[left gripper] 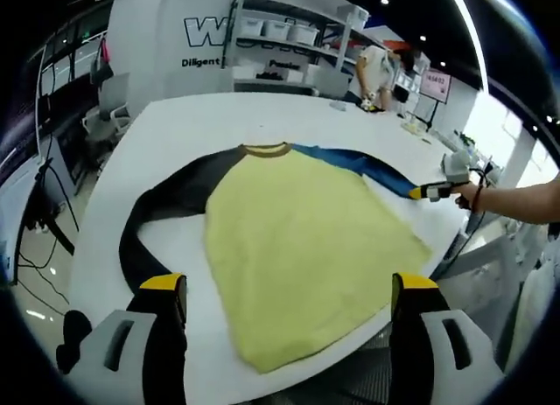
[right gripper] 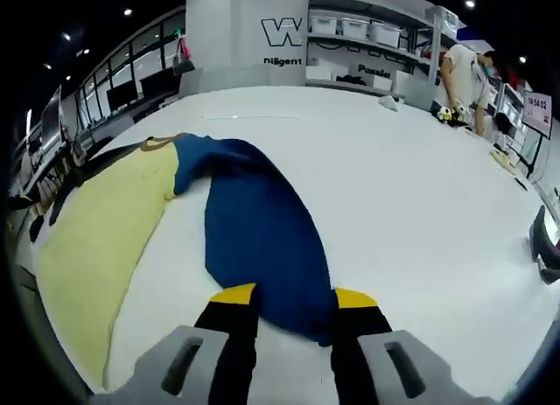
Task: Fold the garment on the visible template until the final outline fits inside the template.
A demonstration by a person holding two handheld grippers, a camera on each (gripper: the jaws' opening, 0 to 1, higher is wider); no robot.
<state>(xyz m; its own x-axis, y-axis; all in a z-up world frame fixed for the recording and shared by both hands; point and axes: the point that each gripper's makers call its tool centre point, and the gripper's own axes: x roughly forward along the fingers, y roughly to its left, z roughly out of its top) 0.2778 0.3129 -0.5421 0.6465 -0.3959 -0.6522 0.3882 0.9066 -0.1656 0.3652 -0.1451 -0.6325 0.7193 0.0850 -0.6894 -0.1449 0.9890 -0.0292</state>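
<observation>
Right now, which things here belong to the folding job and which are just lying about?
Job: shirt, blue sleeve, black sleeve, table, left hand-held gripper, right hand-held gripper.
Lying about: shelf bins, office chair, wall screen.

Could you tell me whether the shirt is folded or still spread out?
Spread: the shirt lies flat on the table, black sleeve and blue sleeve both extended.
</observation>
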